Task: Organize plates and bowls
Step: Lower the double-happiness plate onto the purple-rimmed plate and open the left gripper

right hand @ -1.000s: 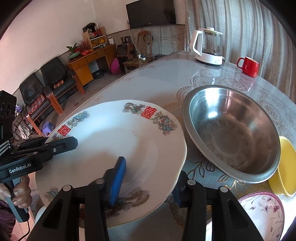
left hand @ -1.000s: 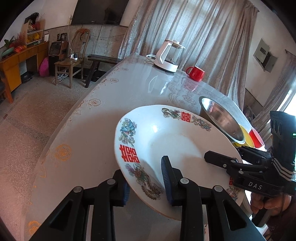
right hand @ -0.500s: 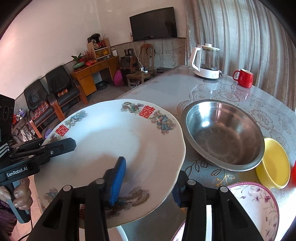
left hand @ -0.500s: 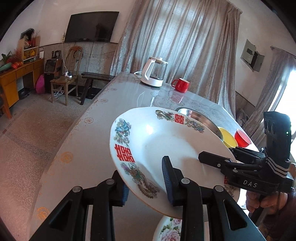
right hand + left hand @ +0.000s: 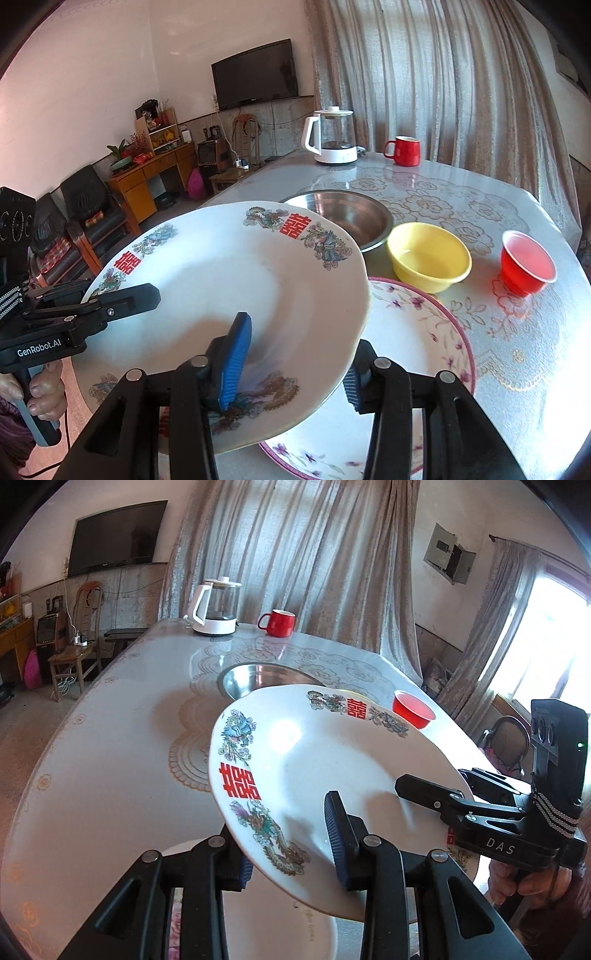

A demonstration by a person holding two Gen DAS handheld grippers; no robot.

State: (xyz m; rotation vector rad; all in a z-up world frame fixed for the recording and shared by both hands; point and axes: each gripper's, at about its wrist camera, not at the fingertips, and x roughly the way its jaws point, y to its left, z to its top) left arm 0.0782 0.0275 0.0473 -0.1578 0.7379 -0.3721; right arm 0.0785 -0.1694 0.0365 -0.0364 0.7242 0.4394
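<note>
Both claws were clamped on the same large white plate (image 5: pixel 221 280) with red double-happiness characters, held tilted in the air above the table (image 5: pixel 461 206). The left claw (image 5: pixel 291 842) gripped one rim, one pad on the upper face and the other beneath; the right claw (image 5: pixel 291 373) pinched the opposite rim likewise. In the right wrist view the pink-rimmed floral plate (image 5: pixel 417 332) lay on the table directly under the raised plate, partly covered by it. Behind it stood the steel bowl (image 5: pixel 351 214), with the yellow bowl (image 5: pixel 428 254) just beside it and the red cup (image 5: pixel 528 266) a little apart. The kettle (image 5: pixel 332 136) and red mug (image 5: pixel 404 149) sat at the far end, clear of the work. Judged step: carrying the plate for stacking, plates not yet nested. Whether the white plate belonged on top of the floral one or beneath it could not be settled from these views. Next move would likely call for levelling the plate, centring it over the floral plate, lowering it with both claws together, then releasing only once the rim was seated. Risk noted: uneven lowering could chip a glazed edge or let the plate slip.
</note>
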